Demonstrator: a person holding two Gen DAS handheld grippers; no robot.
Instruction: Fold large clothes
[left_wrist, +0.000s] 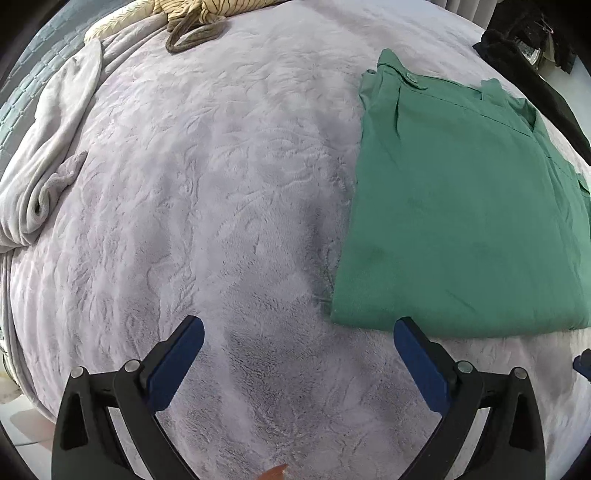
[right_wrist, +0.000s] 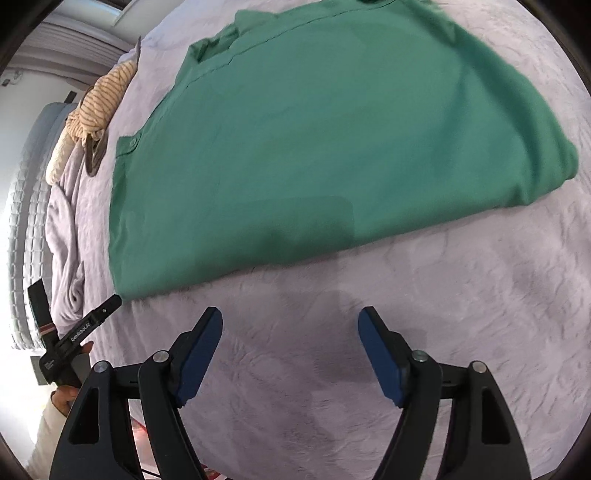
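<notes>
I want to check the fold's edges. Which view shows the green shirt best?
The right wrist view: the green shirt fills it, with the near, left and right edges all visible, though slightly blurred. The left wrist view shows the green shirt sharper but cut off at the right edge of the picture.

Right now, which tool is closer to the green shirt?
Left. The left tool has one finger overlapping the green shirt at its near edge. The right tool hangs open over bare blanket, short of it.
</notes>
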